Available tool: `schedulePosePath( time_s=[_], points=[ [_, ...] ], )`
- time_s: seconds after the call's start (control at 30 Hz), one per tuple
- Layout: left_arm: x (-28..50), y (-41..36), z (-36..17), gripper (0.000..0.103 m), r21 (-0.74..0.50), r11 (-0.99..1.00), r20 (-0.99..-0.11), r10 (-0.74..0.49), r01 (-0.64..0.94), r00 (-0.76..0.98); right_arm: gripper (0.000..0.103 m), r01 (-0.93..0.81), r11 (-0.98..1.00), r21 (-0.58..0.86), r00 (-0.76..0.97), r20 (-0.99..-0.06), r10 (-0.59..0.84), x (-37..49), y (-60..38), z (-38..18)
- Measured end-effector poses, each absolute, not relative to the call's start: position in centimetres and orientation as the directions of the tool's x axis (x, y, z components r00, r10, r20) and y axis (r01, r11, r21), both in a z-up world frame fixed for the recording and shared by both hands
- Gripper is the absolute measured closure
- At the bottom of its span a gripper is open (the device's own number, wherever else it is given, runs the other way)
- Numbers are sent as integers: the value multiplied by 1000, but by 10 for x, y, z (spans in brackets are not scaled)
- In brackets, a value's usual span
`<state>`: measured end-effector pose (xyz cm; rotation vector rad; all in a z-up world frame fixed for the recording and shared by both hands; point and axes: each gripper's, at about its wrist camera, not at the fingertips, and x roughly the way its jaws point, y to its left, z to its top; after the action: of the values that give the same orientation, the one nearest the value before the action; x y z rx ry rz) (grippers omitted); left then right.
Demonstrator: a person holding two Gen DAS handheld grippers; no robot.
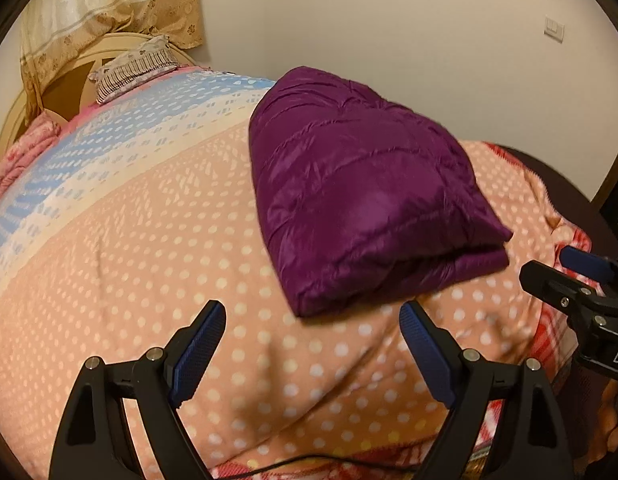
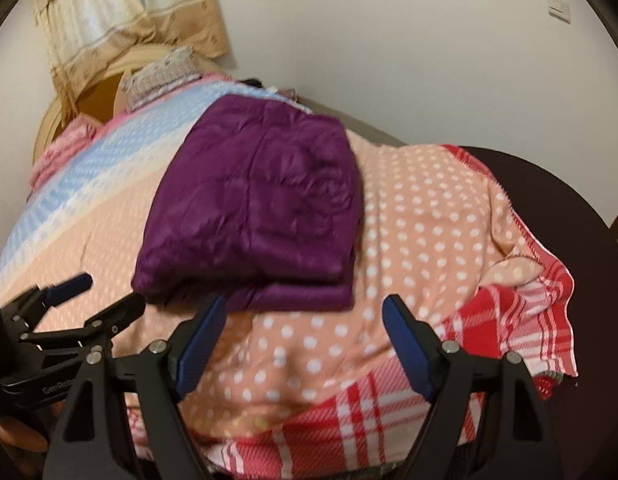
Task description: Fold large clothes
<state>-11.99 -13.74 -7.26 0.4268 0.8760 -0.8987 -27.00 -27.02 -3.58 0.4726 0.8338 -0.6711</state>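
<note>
A purple quilted jacket point(image 1: 361, 200) lies folded into a thick rectangular bundle on the polka-dot bedspread point(image 1: 149, 280); it also shows in the right wrist view point(image 2: 257, 208). My left gripper point(image 1: 313, 312) is open and empty, just short of the bundle's near corner. My right gripper point(image 2: 303, 308) is open and empty, just in front of the bundle's near edge. The right gripper shows at the right edge of the left wrist view point(image 1: 549, 272), and the left gripper shows at the left of the right wrist view point(image 2: 109, 294).
The bed carries a peach, cream and blue spotted cover point(image 2: 421, 216) over a red plaid blanket point(image 2: 509, 320). A pillow point(image 1: 133, 66) and a curved wooden headboard point(image 1: 69, 80) sit at the far end under a curtain point(image 1: 109, 4). A plain wall point(image 1: 389, 20) runs behind.
</note>
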Motion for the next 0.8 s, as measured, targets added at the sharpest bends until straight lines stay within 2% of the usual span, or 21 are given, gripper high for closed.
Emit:
schedulePosePath(
  time_s=[0.3, 0.5, 0.8],
  points=[
    [-138, -114, -55, 14, 45, 601, -784, -474, 798, 402, 20, 665, 727, 168, 516, -807, -286, -279, -244, -30],
    [-146, -111, -45, 14, 20, 601, -789, -481, 799, 382, 8, 652, 739, 170, 548, -779, -305, -296, -231, -8],
    [-147, -109, -54, 14, 38, 611, -817, -437, 791, 377, 7, 638, 755, 153, 531, -797, -288, -293, -224, -12]
  ],
)
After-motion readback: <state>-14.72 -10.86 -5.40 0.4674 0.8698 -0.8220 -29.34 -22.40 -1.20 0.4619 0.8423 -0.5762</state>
